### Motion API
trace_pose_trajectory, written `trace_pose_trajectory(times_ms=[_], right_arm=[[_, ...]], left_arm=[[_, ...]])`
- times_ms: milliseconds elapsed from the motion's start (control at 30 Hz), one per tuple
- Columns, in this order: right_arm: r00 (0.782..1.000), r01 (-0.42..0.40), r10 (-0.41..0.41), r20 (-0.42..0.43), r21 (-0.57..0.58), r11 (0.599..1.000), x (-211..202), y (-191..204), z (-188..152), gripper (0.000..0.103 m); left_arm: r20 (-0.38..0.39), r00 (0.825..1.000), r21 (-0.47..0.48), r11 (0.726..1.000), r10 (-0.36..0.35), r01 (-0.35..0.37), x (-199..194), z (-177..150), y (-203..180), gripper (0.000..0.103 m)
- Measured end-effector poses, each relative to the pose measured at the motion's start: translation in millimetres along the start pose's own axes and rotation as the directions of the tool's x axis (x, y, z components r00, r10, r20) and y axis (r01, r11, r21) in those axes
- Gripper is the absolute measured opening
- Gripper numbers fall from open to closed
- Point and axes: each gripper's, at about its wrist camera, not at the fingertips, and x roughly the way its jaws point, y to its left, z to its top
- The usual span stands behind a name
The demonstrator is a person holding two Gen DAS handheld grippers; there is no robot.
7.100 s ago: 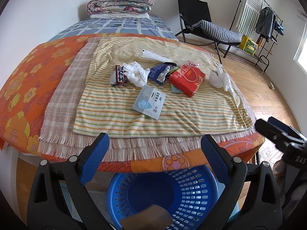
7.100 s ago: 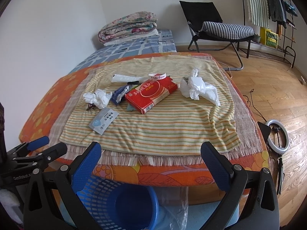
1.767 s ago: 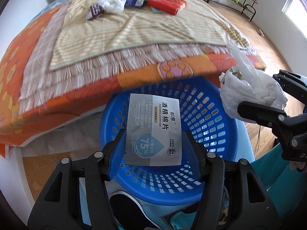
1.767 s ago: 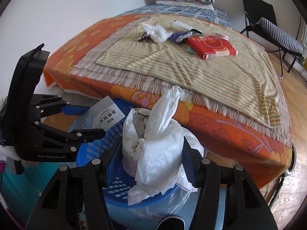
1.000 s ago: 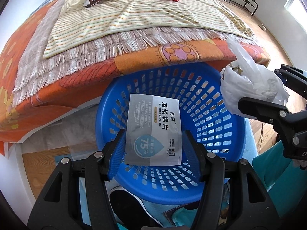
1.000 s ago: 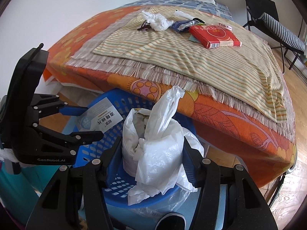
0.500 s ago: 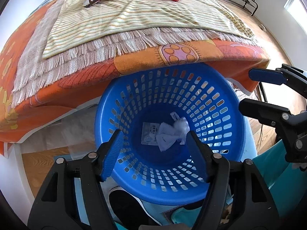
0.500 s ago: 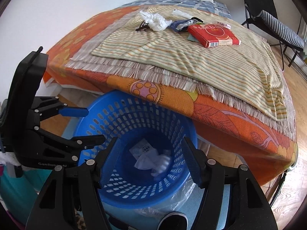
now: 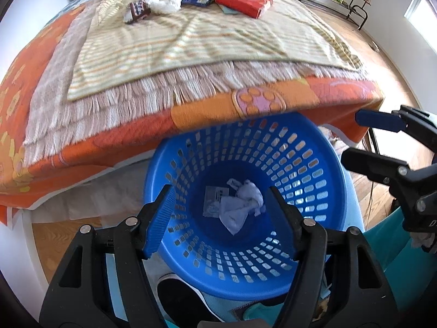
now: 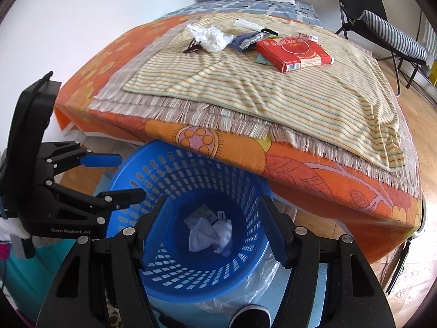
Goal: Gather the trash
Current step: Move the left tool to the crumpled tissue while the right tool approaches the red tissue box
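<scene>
I am holding my left gripper [image 9: 221,213] and right gripper [image 10: 211,229], both wide and empty, over the blue basket [image 9: 322,169] beside the bed [image 10: 300,161]; crumpled bag [image 9: 240,207] and packet [image 9: 213,199], perhaps wipes, are lying inside, partly overlapped.

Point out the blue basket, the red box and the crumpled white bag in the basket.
blue basket [image 10: 128,180]: right wrist view, left rim.
red box [image 10: 293,47]: right wrist view, top face.
crumpled white bag [image 9: 241,205]: left wrist view, its middle.

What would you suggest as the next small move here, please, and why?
Probably lift both tools back up to the bed: the left tool and right tool are open and empty over the basket, while the red box and wrappers remain there.
</scene>
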Motion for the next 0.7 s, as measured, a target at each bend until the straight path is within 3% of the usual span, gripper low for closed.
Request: trace_pose_trajectory(times_ms=[333, 700], right_arm=[[1.000, -0.012, 0.010, 0.027, 0.088, 0.996, -3.3, -22.0, 18.9, 0.067], [0.992, -0.036, 0.013, 0.124, 0.183, 0.983, -18.5, -56.6, 67.6, 0.069]], left_arm=[[0.056, 0.998, -0.032, 0.999, -0.001, 0.003, -11.1, 33.9, 10.8, 0.070], [0.153, 0.988, -0.053, 0.998, 0.029, -0.021, -32.2, 95.2, 32.6, 0.070]])
